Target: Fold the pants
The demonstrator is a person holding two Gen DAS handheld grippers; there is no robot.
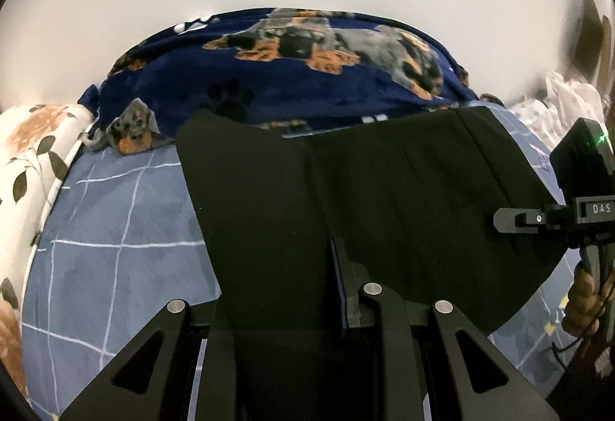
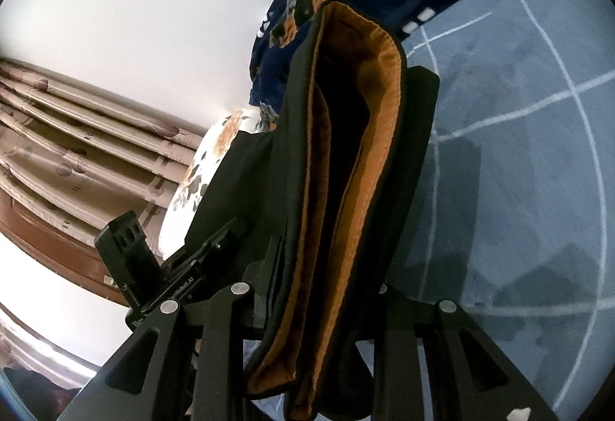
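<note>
Midway through folding: black pants (image 1: 346, 190) doubled, lifted over the blue checked bed (image 1: 115, 228), not yet laid flat. Left tool (image 1: 292, 290) clamped on cloth at lower centre; right tool (image 2: 326, 290) pinching the orange-lined waistband. Long axis running left to right across the left view.

I count one pair of black pants (image 1: 346, 190), lined in brown; one blue checked bedsheet (image 1: 115, 228); one navy blanket (image 1: 307, 75) with dogs on it; one flowered pillow (image 1: 27, 159); and two grippers, my left (image 1: 307, 290) and my right (image 2: 326, 290), each with two fingers.
</note>
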